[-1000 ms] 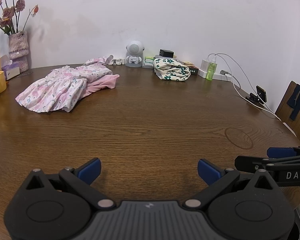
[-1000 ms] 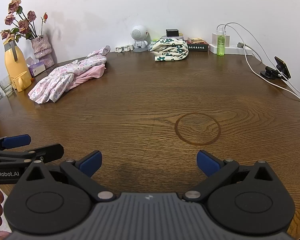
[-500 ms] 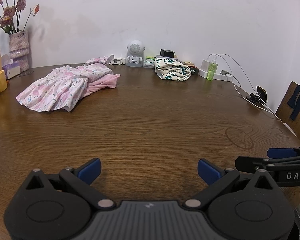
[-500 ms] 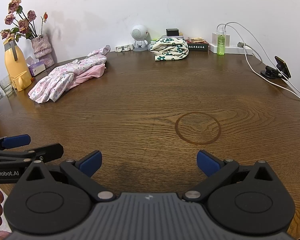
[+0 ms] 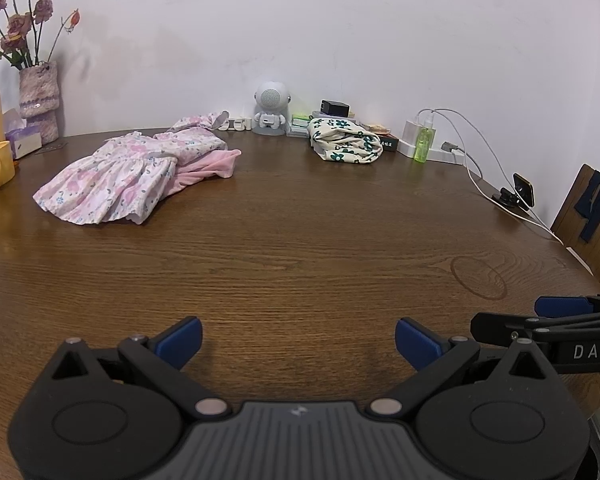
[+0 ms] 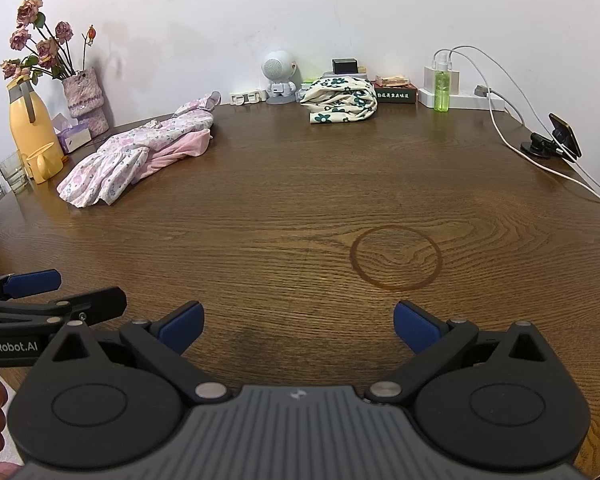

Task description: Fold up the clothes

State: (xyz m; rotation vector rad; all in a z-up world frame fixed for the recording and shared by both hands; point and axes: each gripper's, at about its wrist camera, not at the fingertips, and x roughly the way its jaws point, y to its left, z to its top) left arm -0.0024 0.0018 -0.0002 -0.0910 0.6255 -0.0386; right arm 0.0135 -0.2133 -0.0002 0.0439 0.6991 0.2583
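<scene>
Only from the right wrist: glass (image 6: 13,171) beside yellow cup (image 6: 44,162).

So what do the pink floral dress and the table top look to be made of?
Pink floral dress: thin woven fabric, likely cotton, matte; it lies in soft gathers and wrinkles. Brown table top: wood or wood veneer, semi-gloss; visible grain, faint window sheen, and a ring stain.

Left gripper (image 5: 298,342) jaws wide apart, empty, over bare wooden table (image 5: 300,248). Pink floral dress (image 5: 128,174) crumpled far left; rolled floral garment (image 5: 346,146) by wall. Right gripper (image 5: 548,320) at right edge.
</scene>
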